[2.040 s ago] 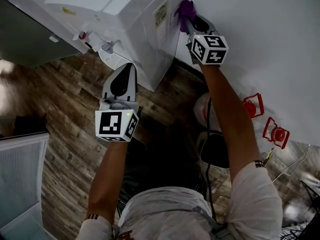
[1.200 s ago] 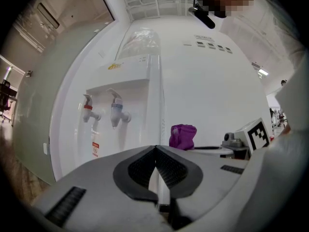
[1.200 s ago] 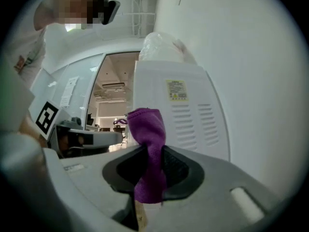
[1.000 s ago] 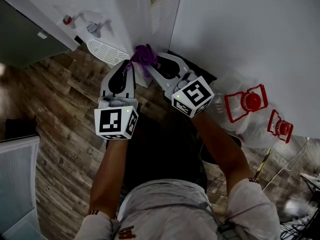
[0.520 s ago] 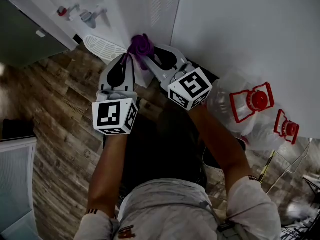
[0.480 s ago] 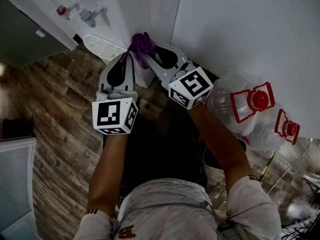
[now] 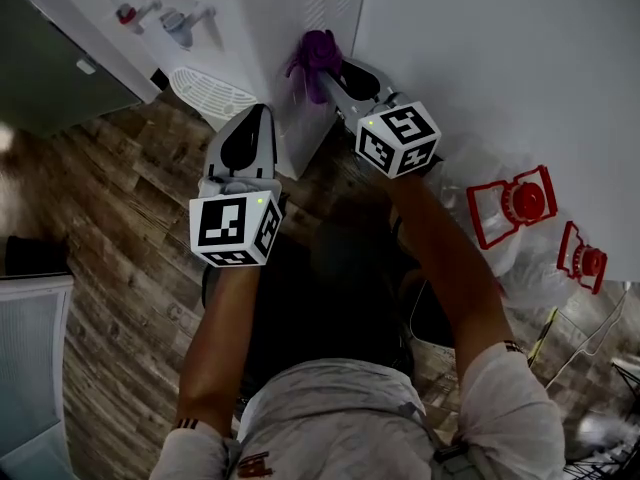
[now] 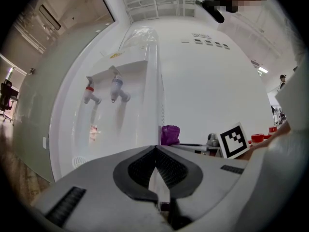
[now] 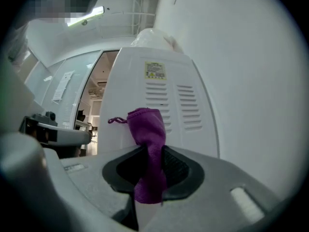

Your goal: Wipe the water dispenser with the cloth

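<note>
Now clamped tight in the right gripper [image 9: 153, 166]: purple cloth [image 9: 147, 127], soft, light and floppy, seemingly pressed against the vented side of the water dispenser [image 9: 133, 83]. Best held by a bunched fold. Left gripper [image 8: 156, 149] pinched closed on nothing, idle to the left.

- The left gripper [image 8: 155, 151] had its jaws together, empty.
- The white water dispenser [image 8: 207, 86] stood ahead, two taps [image 8: 90, 94] on its front.
- The purple cloth [image 8: 170, 134] showed by its corner.
</note>
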A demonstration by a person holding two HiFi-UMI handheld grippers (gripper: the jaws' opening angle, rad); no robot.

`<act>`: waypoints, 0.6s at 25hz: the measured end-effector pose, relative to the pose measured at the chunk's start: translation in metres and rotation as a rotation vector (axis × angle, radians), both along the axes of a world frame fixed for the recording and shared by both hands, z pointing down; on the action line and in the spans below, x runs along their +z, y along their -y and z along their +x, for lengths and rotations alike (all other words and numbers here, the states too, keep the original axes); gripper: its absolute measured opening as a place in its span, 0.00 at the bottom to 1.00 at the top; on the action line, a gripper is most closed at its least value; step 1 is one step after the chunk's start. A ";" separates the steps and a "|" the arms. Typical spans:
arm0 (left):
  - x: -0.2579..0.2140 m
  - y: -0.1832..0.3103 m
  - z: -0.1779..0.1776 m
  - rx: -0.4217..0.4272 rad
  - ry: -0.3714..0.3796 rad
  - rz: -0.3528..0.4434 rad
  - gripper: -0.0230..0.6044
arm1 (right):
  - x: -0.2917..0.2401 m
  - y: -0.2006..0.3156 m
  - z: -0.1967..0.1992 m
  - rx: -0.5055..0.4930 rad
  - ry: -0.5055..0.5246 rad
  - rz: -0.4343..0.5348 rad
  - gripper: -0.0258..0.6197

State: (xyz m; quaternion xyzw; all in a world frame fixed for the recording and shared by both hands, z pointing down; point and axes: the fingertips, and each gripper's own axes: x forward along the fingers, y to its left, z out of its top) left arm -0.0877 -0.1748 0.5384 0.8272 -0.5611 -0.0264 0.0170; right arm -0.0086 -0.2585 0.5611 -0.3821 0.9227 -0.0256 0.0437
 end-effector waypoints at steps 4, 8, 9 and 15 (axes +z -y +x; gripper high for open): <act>0.000 0.000 -0.002 -0.006 0.005 0.019 0.03 | 0.007 0.032 0.019 0.055 0.011 -0.014 0.18; 0.009 -0.003 -0.008 -0.016 0.018 0.022 0.03 | 0.016 0.059 0.039 0.112 0.006 -0.014 0.18; 0.012 -0.004 -0.009 -0.019 0.019 0.021 0.03 | 0.017 0.066 0.044 0.126 -0.004 -0.010 0.18; 0.030 -0.008 -0.019 -0.047 -0.001 0.006 0.03 | 0.028 0.096 0.065 0.205 -0.043 -0.002 0.18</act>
